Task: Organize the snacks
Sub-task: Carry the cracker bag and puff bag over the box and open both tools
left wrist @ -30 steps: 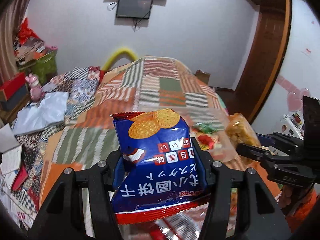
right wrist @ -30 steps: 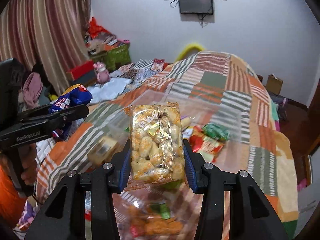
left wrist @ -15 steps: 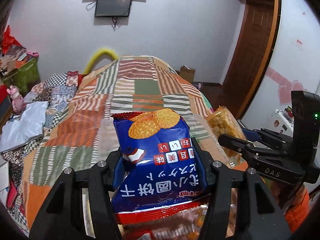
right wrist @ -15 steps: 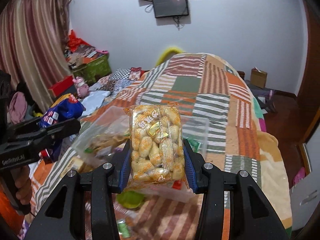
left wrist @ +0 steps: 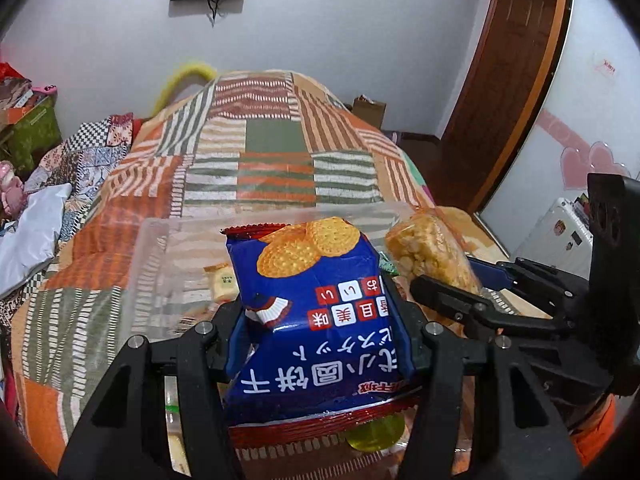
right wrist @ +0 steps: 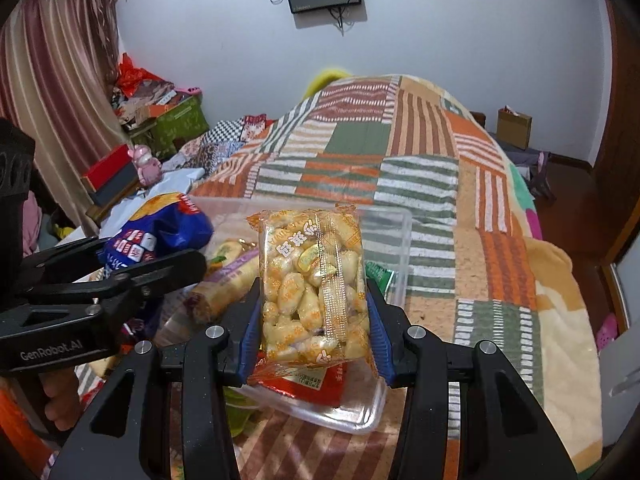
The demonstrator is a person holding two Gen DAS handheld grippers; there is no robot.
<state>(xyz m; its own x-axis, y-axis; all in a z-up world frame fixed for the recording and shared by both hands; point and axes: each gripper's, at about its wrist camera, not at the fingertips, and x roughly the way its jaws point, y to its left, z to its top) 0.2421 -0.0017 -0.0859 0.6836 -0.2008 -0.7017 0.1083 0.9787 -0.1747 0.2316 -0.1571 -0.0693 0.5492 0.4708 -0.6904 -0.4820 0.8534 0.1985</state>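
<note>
"GenRobot.AI" is printed in pale letters on the black body of the left gripper (right wrist: 156, 268), at the left edge of the right wrist view. Large white East Asian characters, seen upside down, are carried on the blue biscuit bag (left wrist: 316, 320), with a row of small red and white squares holding single characters above them; none is read with certainty. Orange characters are printed near the top of the clear puffed-snack packet (right wrist: 314, 288), but they are not made out.
</note>
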